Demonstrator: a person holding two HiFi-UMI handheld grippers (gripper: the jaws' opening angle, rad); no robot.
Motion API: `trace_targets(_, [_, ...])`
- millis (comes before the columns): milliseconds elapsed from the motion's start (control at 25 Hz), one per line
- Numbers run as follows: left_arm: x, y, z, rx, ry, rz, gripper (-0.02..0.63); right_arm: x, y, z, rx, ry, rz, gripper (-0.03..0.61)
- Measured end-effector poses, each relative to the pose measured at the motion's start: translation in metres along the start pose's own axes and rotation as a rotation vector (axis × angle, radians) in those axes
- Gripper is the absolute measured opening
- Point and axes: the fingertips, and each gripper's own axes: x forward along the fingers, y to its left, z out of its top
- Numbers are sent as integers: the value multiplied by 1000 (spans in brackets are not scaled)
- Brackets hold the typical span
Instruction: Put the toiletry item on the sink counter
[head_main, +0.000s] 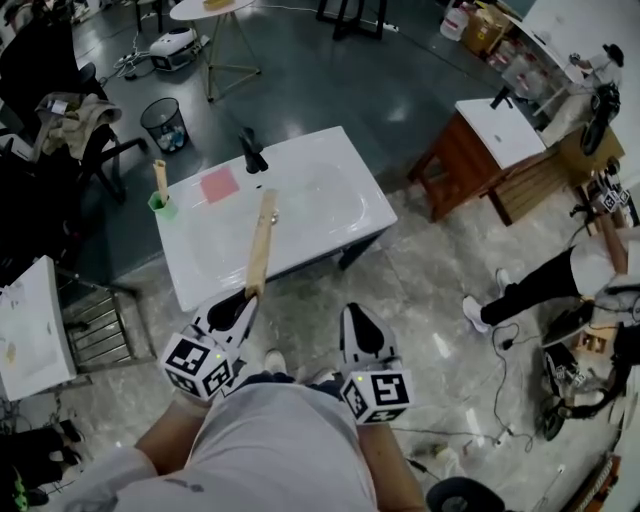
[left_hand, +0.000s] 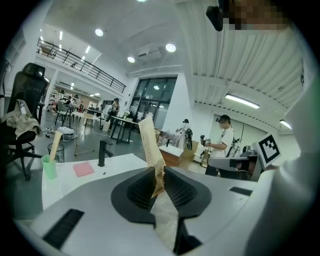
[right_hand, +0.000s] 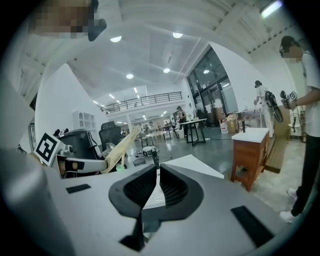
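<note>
A long, flat, tan paper-wrapped toiletry item (head_main: 262, 244) is pinched at its near end by my left gripper (head_main: 247, 298), and its far end reaches out over the white sink counter (head_main: 335, 232). In the left gripper view the item (left_hand: 149, 142) stands up from between the pads, with the left gripper (left_hand: 158, 181) shut on it. On the counter are a green cup (head_main: 160, 204) with a similar stick in it, a pink square (head_main: 218, 186) and a black faucet (head_main: 252, 153). My right gripper (head_main: 357, 316) hangs beside the left one, short of the counter, shut with nothing in it; the right gripper (right_hand: 158, 186) shows the same in its own view.
A black wastebasket (head_main: 163, 123) stands behind the counter. A wooden vanity (head_main: 488, 152) with a white top is at the right, and a person's leg (head_main: 535, 285) reaches in beyond it. A chair with clothes (head_main: 70, 135) and a white table (head_main: 30, 325) are at the left.
</note>
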Motion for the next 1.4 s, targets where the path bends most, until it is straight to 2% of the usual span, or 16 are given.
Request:
trace_targets(240, [-3,21,2,12,-14,-30,64,15,12,-7,12,-20,-37,32])
trace_targets(480, [-10,37,5,5,-27,-16,64,30,21,-2,13,-22,-30,32])
trace_targets(840, [6,53,12,0,-38,38,64,71,19,5,16,-24,53,32])
trace_targets(1400, [82,75,23,-20,-30,188,64,155,-43,22,21,7,207,32])
